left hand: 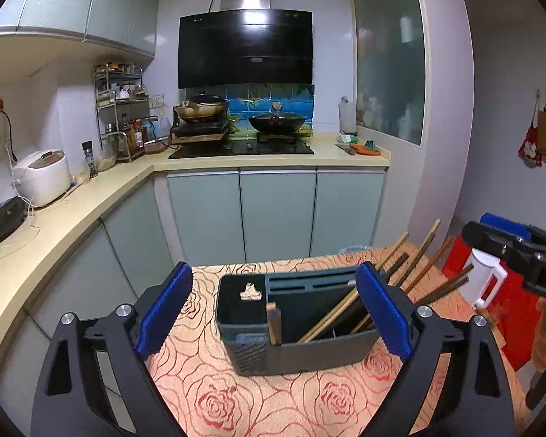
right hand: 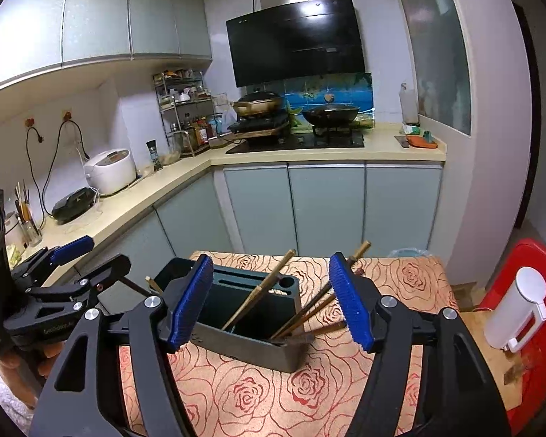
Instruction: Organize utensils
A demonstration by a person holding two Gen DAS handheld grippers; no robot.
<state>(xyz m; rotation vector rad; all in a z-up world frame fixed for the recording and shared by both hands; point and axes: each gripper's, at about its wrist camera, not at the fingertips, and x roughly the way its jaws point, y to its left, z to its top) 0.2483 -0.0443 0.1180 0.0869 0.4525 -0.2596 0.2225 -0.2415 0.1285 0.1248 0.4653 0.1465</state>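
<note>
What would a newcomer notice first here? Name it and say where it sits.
The dark utensil holder stands mid-table on the rose-patterned tablecloth, with chopsticks leaning out to its right. The open left gripper and right gripper frame it, holding nothing. Behind, a black range hood hangs over the stove.

One dark utensil holder [right hand: 251,342] stands on one rose-patterned tablecloth [right hand: 258,400]. The chopsticks [right hand: 258,293] leaning in it overlap too much for an exact count; at least five sticks show. Two pans sit on the stove, a golden one [right hand: 258,103] and a black wok [right hand: 331,113]. One white rice cooker [right hand: 110,171] and one white jug [right hand: 517,313] are in sight.
</note>
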